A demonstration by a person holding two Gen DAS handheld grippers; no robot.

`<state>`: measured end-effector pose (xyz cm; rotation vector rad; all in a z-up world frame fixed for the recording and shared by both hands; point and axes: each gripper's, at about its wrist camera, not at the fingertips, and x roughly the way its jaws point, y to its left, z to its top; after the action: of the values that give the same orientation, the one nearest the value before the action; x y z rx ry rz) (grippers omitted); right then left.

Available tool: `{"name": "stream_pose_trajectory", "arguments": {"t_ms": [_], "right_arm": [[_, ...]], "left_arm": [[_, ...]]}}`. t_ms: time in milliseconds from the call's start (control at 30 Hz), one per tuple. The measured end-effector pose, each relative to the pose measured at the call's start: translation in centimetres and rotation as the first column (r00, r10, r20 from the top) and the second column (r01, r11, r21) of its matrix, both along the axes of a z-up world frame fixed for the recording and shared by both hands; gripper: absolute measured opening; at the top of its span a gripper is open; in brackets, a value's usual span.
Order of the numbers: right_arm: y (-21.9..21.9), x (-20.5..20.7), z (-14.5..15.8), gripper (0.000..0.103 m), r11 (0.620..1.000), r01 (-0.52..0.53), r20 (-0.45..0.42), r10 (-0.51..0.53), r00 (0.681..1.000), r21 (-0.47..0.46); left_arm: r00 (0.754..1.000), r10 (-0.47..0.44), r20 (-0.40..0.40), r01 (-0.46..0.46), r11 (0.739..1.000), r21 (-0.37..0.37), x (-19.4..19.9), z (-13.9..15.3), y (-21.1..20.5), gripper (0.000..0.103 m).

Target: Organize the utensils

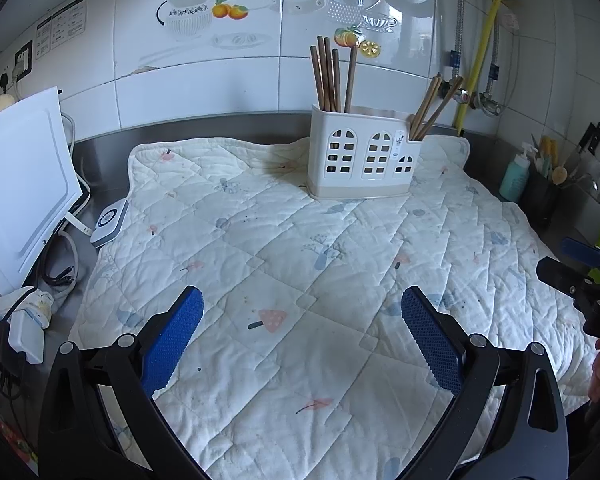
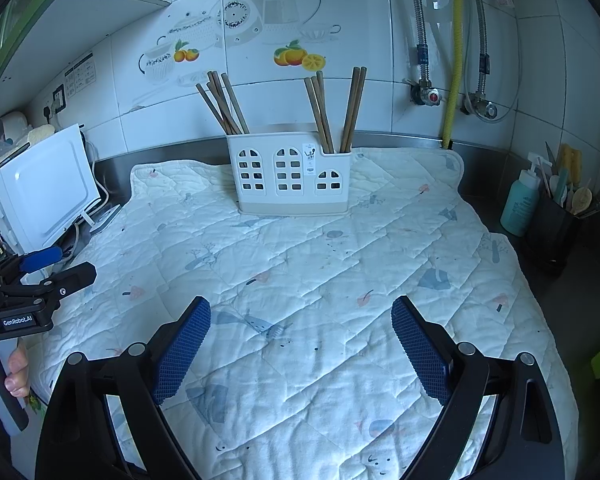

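A kitchen counter runs along a white tiled wall [image 1: 220,92] decorated with teapot and orange pictures. A white quilted mat [image 1: 300,260] with small pastel prints covers most of the steel counter.

The left gripper [image 1: 302,334] hovers low over the near part of the mat, its blue-padded fingers [image 1: 172,344] spread wide apart with nothing between them. Straight ahead of these fingers, at the far edge of the mat near the wall, stands a white utensil holder [image 1: 360,160] with window-shaped cut-outs. Brown chopsticks [image 1: 332,76] stand upright in its left compartment, and a second bunch of chopsticks [image 1: 432,108] leans out of its lower right compartment.

The right gripper [image 2: 300,346] also hangs over the near mat, fingers held wide apart and gripping nothing. The holder sits well ahead of it, roughly centred between its fingers. In the right wrist view, the left gripper appears at the far left edge.

Left of the left fingers, a white appliance [image 1: 20,184] stands on the counter with cables and a plug beside it. Far to the right of the right fingers, a teal pump bottle [image 2: 522,204] stands beside a dark tool pot [image 2: 552,232] holding kitchen tools.
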<state>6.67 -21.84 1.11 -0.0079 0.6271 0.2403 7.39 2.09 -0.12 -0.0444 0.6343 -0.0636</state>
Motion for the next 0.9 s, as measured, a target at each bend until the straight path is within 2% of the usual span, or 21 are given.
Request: {"name": "stream_pose_trajectory", "arguments": {"t_ms": [900], "right_arm": [[0.12, 0.65, -0.64, 0.089, 1.000, -0.009, -0.010, 0.009, 1.000, -0.001]], "left_arm": [[1.000, -0.001, -0.020, 0.001, 1.000, 0.005, 0.67, -0.57, -0.25, 0.098]]}}
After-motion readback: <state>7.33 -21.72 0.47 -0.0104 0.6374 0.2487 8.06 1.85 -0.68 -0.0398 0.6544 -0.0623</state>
